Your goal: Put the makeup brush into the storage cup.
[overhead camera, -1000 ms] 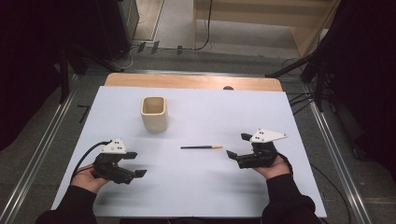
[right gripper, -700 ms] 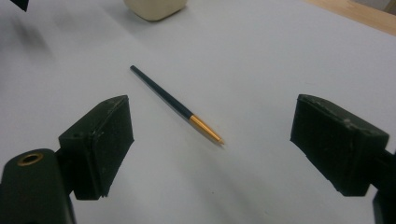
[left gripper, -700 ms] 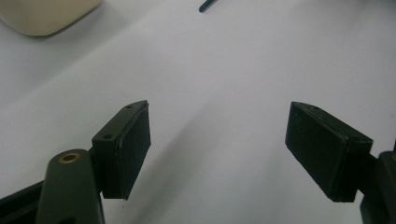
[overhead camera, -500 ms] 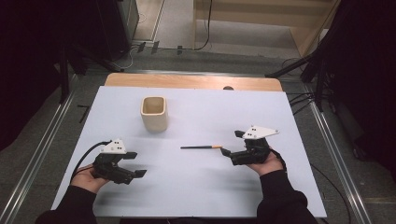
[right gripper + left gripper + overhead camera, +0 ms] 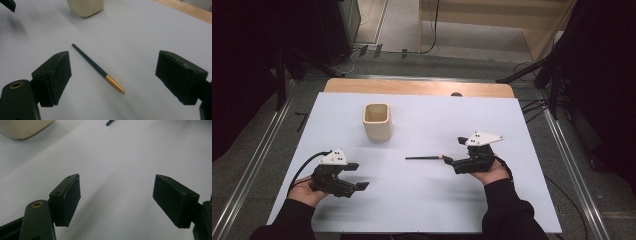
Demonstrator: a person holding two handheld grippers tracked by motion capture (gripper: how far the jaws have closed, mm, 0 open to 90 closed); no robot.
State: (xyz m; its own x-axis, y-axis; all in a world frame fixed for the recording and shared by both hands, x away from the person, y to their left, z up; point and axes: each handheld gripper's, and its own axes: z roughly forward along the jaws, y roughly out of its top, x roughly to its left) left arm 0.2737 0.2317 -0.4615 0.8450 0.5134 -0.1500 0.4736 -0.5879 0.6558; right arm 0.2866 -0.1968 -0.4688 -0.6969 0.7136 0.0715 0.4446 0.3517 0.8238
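Right gripper (image 5: 113,75) low over the table (image 5: 522,125), jaws spread wide either side of the pen (image 5: 96,67), lined up for a pinch; pen flat, gold tip nearest, near a cream cup (image 5: 376,121); left gripper (image 5: 116,200) idle, jaws apart, holding nothing.

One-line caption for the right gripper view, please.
Open right gripper poised over a dark pen with a gold tip, lying flat on the white table.
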